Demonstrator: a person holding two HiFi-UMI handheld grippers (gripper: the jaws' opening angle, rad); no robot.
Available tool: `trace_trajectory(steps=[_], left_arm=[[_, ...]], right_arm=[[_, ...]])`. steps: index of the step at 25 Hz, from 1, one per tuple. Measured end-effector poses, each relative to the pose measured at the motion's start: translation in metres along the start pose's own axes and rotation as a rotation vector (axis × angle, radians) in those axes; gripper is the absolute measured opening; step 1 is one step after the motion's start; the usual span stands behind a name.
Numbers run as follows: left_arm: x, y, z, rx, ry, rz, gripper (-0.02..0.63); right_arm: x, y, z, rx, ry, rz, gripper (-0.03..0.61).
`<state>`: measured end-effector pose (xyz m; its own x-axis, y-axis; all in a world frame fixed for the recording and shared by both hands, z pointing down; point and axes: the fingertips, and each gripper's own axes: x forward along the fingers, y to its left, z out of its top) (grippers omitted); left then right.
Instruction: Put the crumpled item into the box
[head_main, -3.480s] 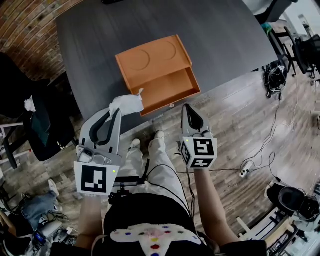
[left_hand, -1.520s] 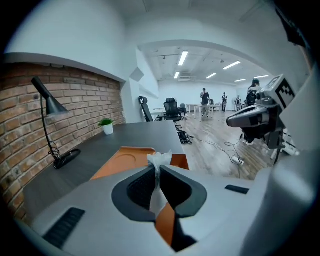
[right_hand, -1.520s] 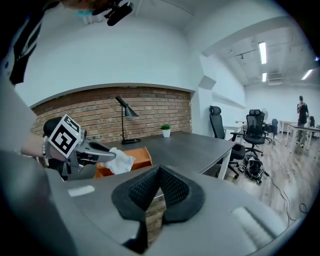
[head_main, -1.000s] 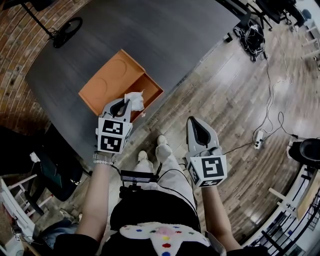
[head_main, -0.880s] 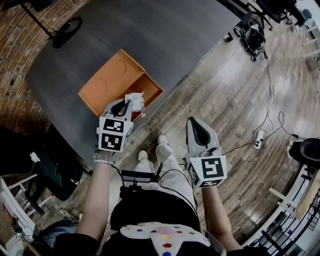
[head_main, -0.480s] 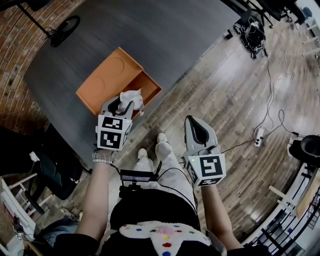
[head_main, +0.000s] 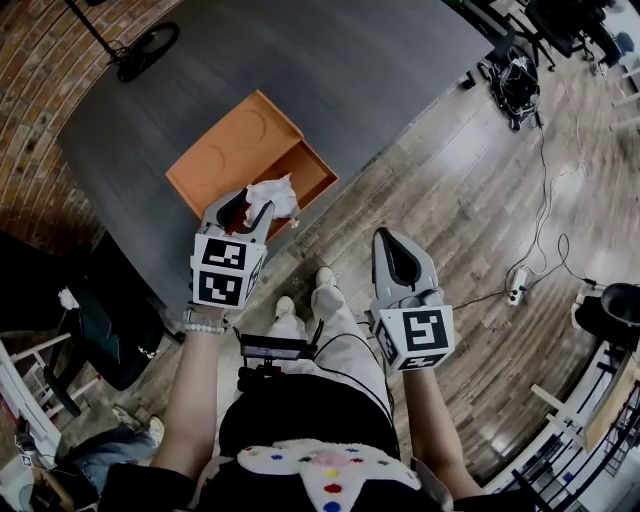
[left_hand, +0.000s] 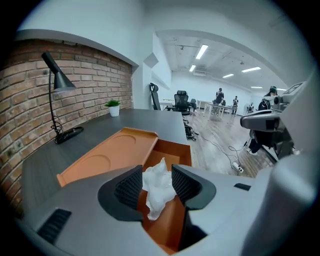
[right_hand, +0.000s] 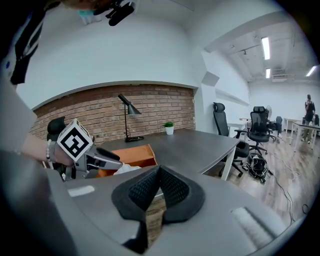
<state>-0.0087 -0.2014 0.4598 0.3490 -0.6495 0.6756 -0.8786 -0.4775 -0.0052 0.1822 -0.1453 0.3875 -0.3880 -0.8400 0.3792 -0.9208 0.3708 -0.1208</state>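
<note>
**A:** How far along does this look to you?

**B:** Close to the end, I'd say. The left claw (left_hand: 157, 175) hangs over the orange box (head_main: 235, 150), which sits at the near edge of the dark table (head_main: 380, 80). Its jaws have just been opening and now stand wide. The carry is done and the release is under way.

**A:** And the crumpled item (left_hand: 159, 192)?

**B:** It is a white wad, right between the two ribbed pads and above the open compartment (head_main: 312, 178) on the right side of the box. Its top pokes up between the jaw tips and its tail dangles toward the orange bottom.

**A:** Is it gripped?

**B:** I don't think so. The pads stand beside it, perhaps brushing its edges, but nothing looks squeezed. I can't tell whether it clings to a pad or is already dropping.

**A:** So it isn't in yet.

**B:** Not settled, as far as I can see. It sits toward the near end of the compartment, so it should fall inside rather than over the front wall. What's left is for it to land and for the claw to pull clear.

**A:** And the other one?

**B:** The right claw (head_main: 392, 240) has its jaws pressed together with nothing in them. It is held over the wooden floor (head_main: 480, 200), nearer than the table edge and well right of the box.
</note>
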Motion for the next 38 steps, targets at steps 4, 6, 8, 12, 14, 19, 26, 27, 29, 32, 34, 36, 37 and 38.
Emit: trace_trajectory(steps=[4,6,8,12,14,19,26,27,29,32,34,36,37,38], left_arm=[[-0.022,0.002,0.015,0.015,-0.065,0.013,0.104],[-0.036,0.006,0.023,0.013,-0.110,0.025,0.056],[-0.051,0.009,0.032,0.011,-0.153,0.037,0.032],[-0.085,0.008,0.052,0.022,-0.229,0.047,0.011],[-0.103,0.006,0.062,0.033,-0.267,0.053,0.008],[-0.147,0.001,0.079,0.055,-0.353,0.067,0.006],[-0.203,-0.002,0.094,0.076,-0.442,0.088,0.006],[-0.209,-0.002,0.094,0.079,-0.450,0.092,0.006],[-0.218,-0.004,0.094,0.081,-0.461,0.100,0.006],[-0.226,-0.005,0.092,0.078,-0.473,0.106,0.006],[-0.229,-0.004,0.089,0.075,-0.475,0.108,0.006],[-0.230,-0.005,0.087,0.075,-0.476,0.103,0.006],[-0.231,-0.005,0.086,0.076,-0.474,0.101,0.007],[-0.231,-0.006,0.086,0.077,-0.471,0.100,0.006]], right_arm=[[0.001,0.010,0.013,-0.015,-0.023,0.019,0.009],[0.003,0.018,0.020,-0.027,-0.039,0.037,0.009],[0.003,0.027,0.028,-0.045,-0.054,0.059,0.009],[-0.001,0.041,0.044,-0.076,-0.084,0.092,0.009],[-0.004,0.047,0.053,-0.089,-0.103,0.106,0.009],[-0.016,0.062,0.074,-0.112,-0.154,0.130,0.009],[-0.030,0.081,0.090,-0.135,-0.187,0.160,0.009],[-0.032,0.084,0.092,-0.140,-0.189,0.165,0.009],[-0.035,0.089,0.096,-0.149,-0.194,0.177,0.009],[-0.037,0.096,0.102,-0.168,-0.206,0.194,0.009],[-0.038,0.100,0.106,-0.179,-0.214,0.201,0.009],[-0.039,0.104,0.108,-0.191,-0.217,0.205,0.009],[-0.039,0.105,0.109,-0.199,-0.217,0.205,0.009],[-0.040,0.105,0.110,-0.208,-0.216,0.204,0.009]])
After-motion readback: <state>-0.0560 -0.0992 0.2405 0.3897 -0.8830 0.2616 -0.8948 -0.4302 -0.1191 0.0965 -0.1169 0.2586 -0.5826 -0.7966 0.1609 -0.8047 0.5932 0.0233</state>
